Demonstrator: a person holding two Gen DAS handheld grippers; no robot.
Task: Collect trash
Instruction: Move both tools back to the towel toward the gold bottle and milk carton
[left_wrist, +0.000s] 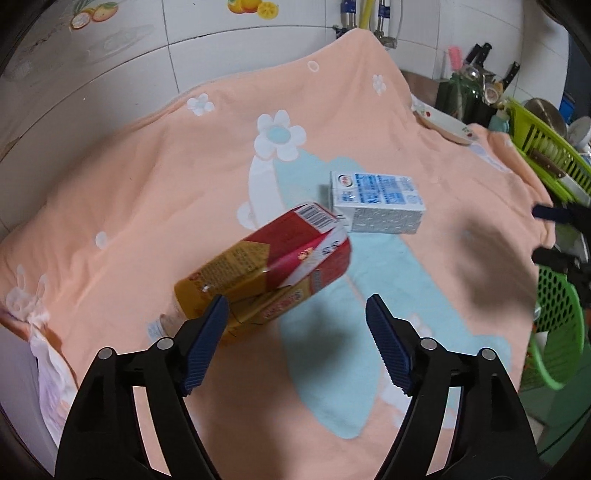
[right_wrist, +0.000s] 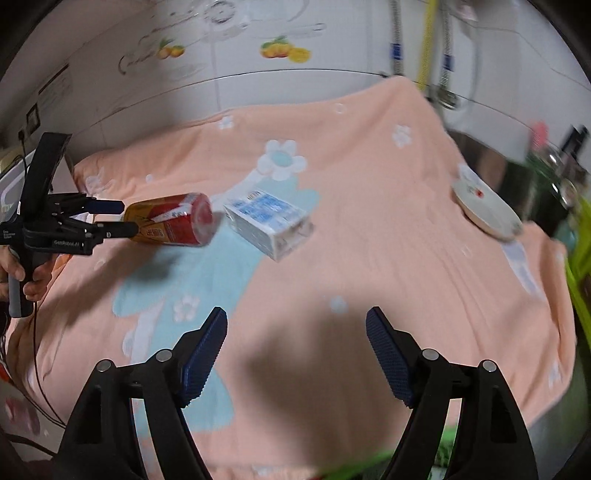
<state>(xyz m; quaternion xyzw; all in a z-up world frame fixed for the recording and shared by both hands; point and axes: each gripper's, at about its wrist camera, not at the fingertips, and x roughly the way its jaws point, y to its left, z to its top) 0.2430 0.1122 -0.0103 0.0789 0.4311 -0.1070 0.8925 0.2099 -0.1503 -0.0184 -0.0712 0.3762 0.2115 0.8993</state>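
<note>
Pickup step, nothing held. Left gripper spread, red-yellow carton lying just ahead near the cloth-covered counter's middle; white-blue carton beside it. Right gripper spread, empty. Next: centre jaws over a carton, close. Green basket off the right edge; contents unclear.

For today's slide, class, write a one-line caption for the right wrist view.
Open right tongs hover over a peach blanket as the left tongs approach a red carton beside a white carton.
</note>
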